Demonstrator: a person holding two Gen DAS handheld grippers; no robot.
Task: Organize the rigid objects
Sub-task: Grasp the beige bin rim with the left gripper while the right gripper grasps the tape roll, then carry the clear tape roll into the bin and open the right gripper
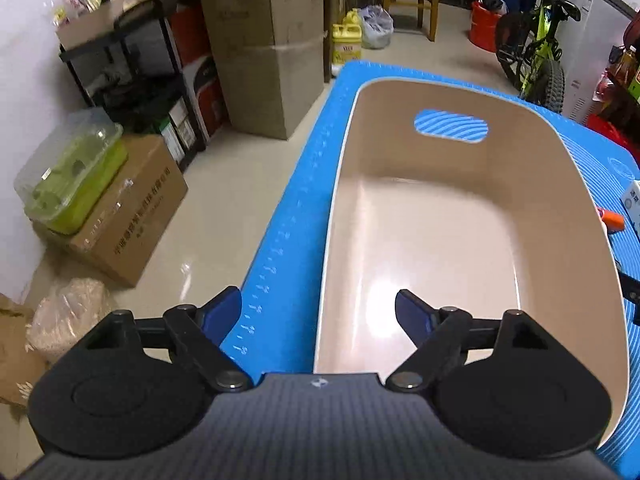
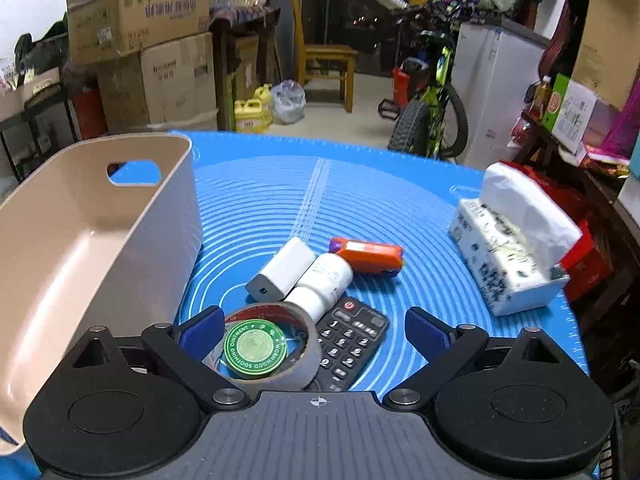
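A beige plastic bin (image 1: 560, 184) stands empty on the blue mat (image 1: 304, 208); it also shows at the left of the right wrist view (image 2: 172, 216). My left gripper (image 1: 318, 314) is open over the bin's near left rim. My right gripper (image 2: 314, 332) is open just above a tape roll (image 2: 308, 356) with a green ointment tin (image 2: 255, 350) inside it and a black remote (image 2: 352, 344). Beyond lie a white charger (image 2: 284, 268), a white bottle (image 2: 324, 280) and an orange pack (image 2: 370, 258).
A tissue pack (image 2: 508, 256) and a red box (image 2: 588, 264) sit at the mat's right edge. Cardboard boxes (image 1: 264, 52), a shelf, a chair (image 2: 324, 64) and a bicycle (image 2: 432, 112) stand on the floor around the table.
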